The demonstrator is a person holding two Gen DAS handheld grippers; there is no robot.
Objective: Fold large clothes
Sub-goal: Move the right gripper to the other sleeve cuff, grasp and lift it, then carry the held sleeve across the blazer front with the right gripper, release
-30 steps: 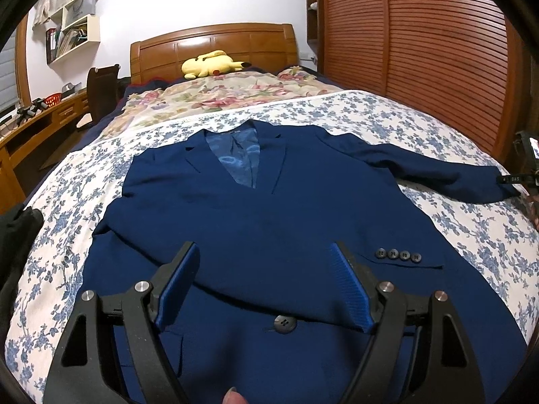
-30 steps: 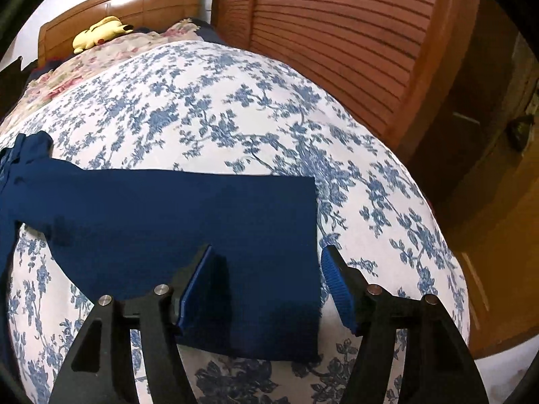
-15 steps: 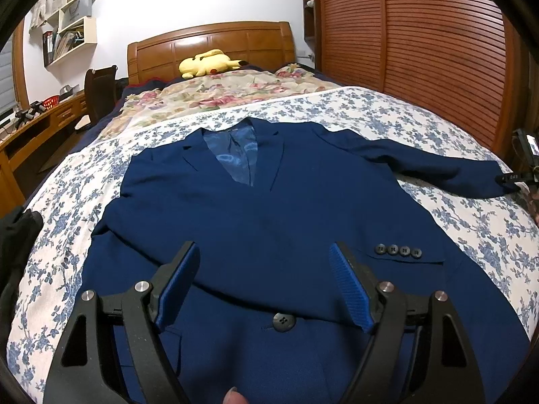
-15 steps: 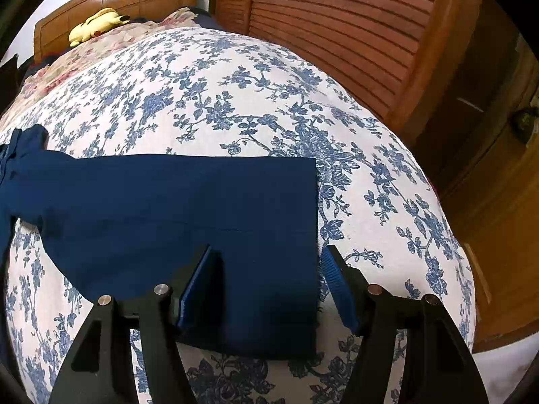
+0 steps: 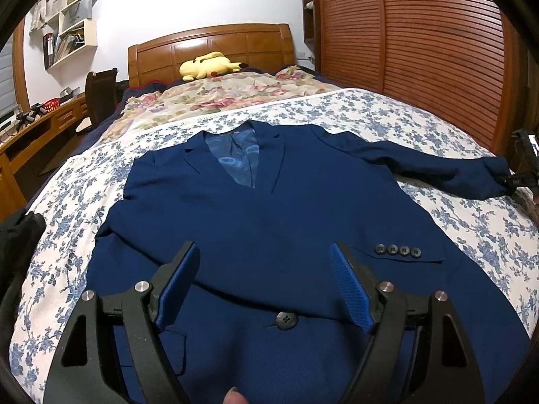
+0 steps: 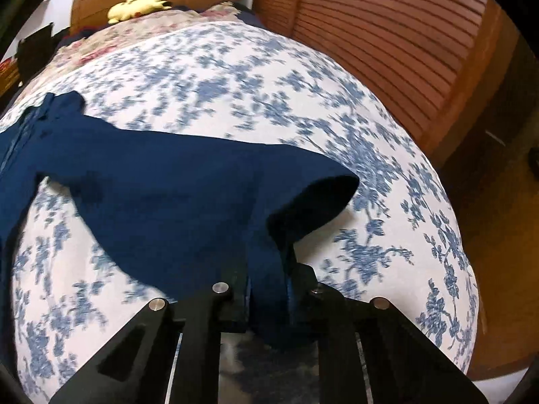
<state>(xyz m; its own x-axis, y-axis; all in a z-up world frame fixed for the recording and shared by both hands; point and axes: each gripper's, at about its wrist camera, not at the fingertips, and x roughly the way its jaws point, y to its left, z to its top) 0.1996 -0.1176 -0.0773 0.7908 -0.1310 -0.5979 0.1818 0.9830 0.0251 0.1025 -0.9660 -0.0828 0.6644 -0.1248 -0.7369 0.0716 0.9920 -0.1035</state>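
Observation:
A navy suit jacket lies face up on the flowered bed sheet, collar toward the headboard. One sleeve is folded across its front, with several cuff buttons showing. My left gripper hovers open over the jacket's lower front, with nothing between its blue pads. The other sleeve stretches out to the right. My right gripper is closing its jaws on that sleeve's cuff, which bunches up between the pads and lifts off the sheet. From the left wrist view the right gripper shows at the sleeve's end.
A yellow plush toy lies by the wooden headboard. Slatted wooden wardrobe doors run along the bed's right side. A desk and chair stand to the left. A dark cloth sits at the bed's left edge.
The right gripper's jaws have closed from wide apart onto the sleeve cuff, which was flat and now stands bunched and raised. The left gripper and the jacket body have not moved.

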